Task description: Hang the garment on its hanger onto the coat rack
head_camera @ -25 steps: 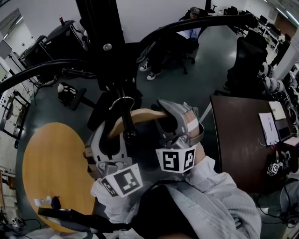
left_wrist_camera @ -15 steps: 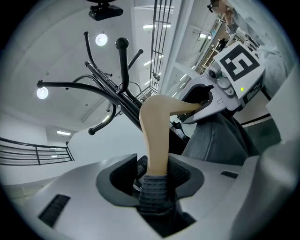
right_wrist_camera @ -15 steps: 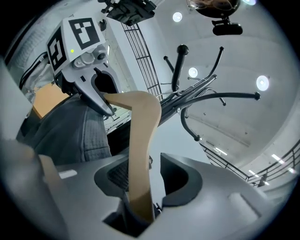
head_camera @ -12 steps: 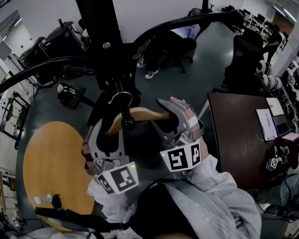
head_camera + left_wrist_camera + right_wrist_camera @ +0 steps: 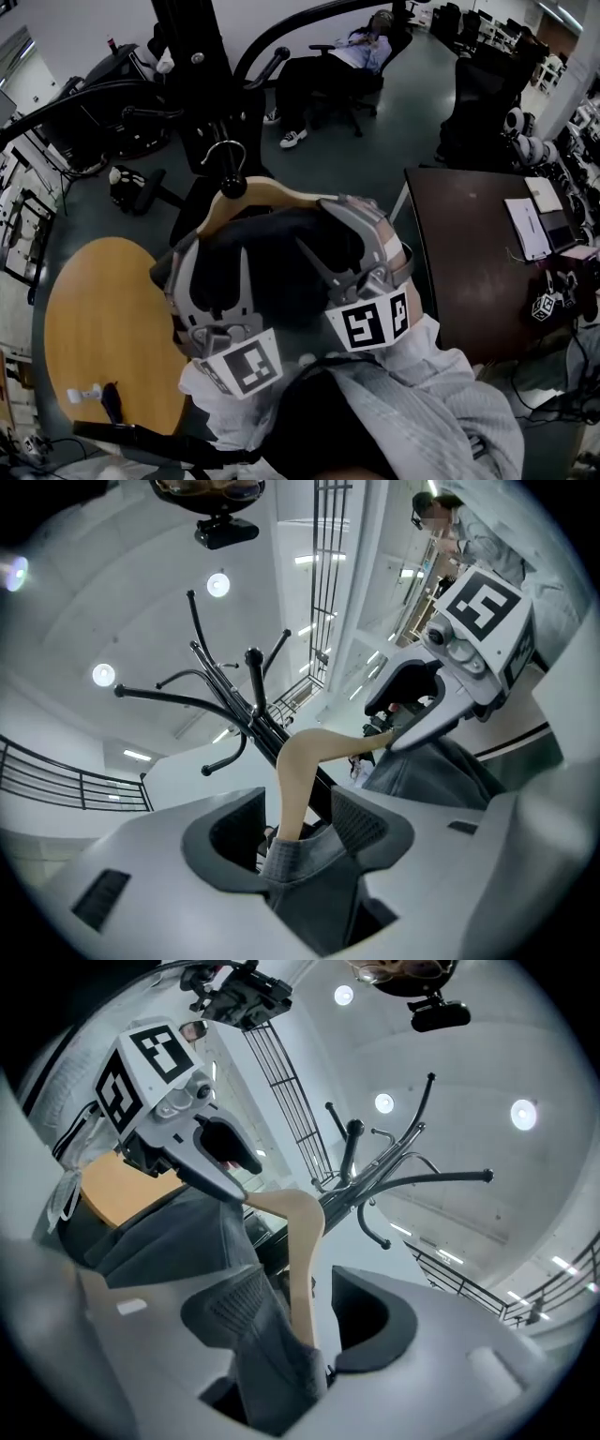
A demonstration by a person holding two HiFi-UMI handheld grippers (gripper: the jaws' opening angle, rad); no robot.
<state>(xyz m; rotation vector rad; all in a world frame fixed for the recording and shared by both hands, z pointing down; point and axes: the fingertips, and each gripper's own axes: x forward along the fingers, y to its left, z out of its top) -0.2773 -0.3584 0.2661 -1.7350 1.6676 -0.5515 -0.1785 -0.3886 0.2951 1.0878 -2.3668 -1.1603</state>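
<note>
The black coat rack (image 5: 202, 84) stands ahead, its curved arms spreading out (image 5: 239, 705) (image 5: 375, 1180). A wooden hanger (image 5: 272, 195) hangs close to its pole, with the metal hook (image 5: 223, 150) up by a black knobbed peg (image 5: 232, 187). A dark garment (image 5: 272, 251) drapes from the hanger. My left gripper (image 5: 214, 258) and right gripper (image 5: 323, 225) flank its two shoulders. Both have just been opening. Each stands open with a hanger end (image 5: 295, 771) (image 5: 305, 1241) and grey cloth (image 5: 300, 864) (image 5: 267, 1335) loose between its jaws (image 5: 298, 827) (image 5: 305, 1321).
A round wooden table (image 5: 103, 328) lies low on the left, and a dark desk (image 5: 469, 262) with papers is on the right. Beyond the rack a person reclines in a chair (image 5: 347, 56). Office chairs and equipment line the back.
Both grippers' jaws have spread wider. The hanger now sits farther up, beyond the fingertips, and more of the dark garment shows between the two grippers.
</note>
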